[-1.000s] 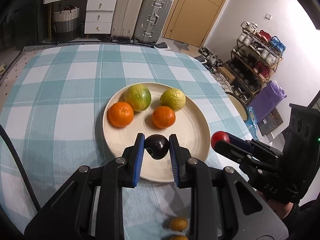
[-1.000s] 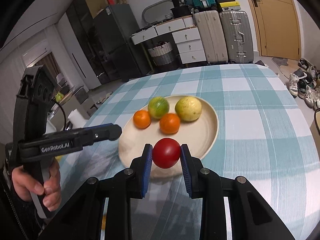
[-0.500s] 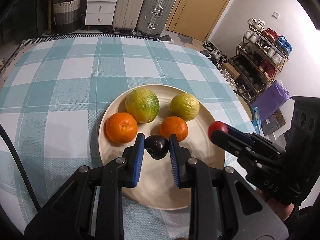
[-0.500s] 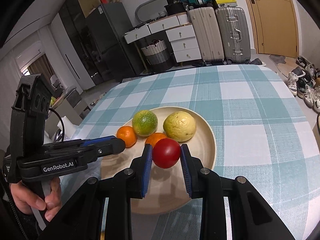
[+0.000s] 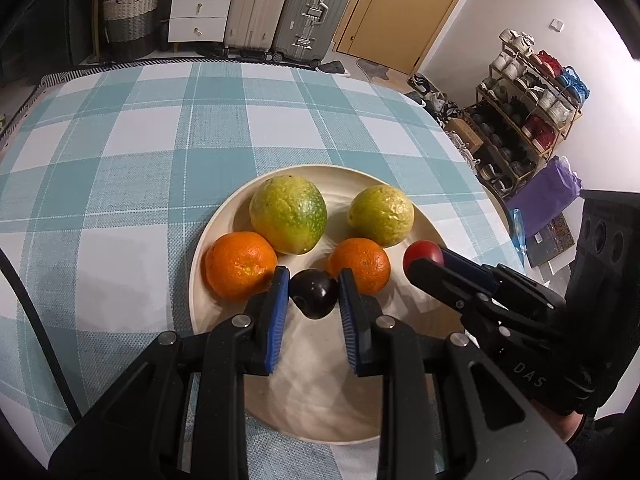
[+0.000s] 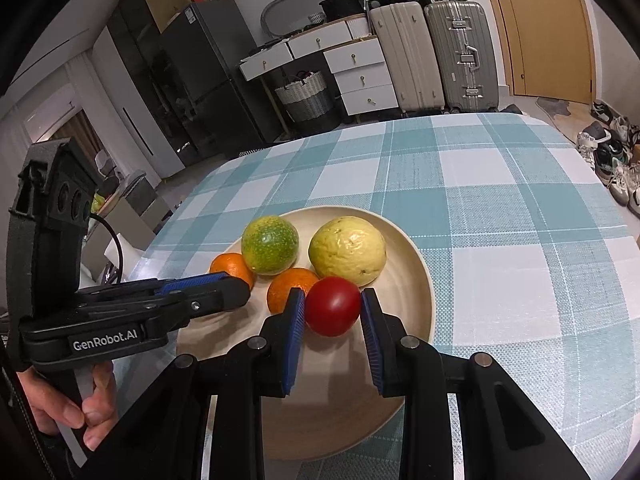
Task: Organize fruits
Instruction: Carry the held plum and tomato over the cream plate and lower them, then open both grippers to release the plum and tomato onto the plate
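Left wrist view looks down on a cream plate (image 5: 208, 280) set on a table (image 5: 120, 160) covered in a blue and white check cloth. The left gripper (image 5: 313, 294) is clamped on a small dark plum (image 5: 313, 294), its blue pads pressing both sides, and holds it over the near half of the plate; whether the plum touches the plate surface is hard to tell from this angle. Just beyond it lie two oranges, the left orange (image 5: 240, 264) and the right orange (image 5: 360, 264), and behind them a green and yellow citrus (image 5: 288, 214) and a paler yellow-green fruit (image 5: 380, 216).

At the right of this view the right gripper (image 5: 424, 258) reaches in over the plate's rim with a red tomato (image 5: 423, 253) between its fingers. The right wrist view shows this more closely: the gripper (image 6: 333, 312) is closed on the tomato (image 6: 333, 312), held over the plate (image 6: 416, 264) just in front of the pale fruit (image 6: 347, 250) and beside an orange (image 6: 288, 288). A bare hand (image 6: 76, 404) grips the handle of the left gripper (image 6: 228, 290) at the lower left.
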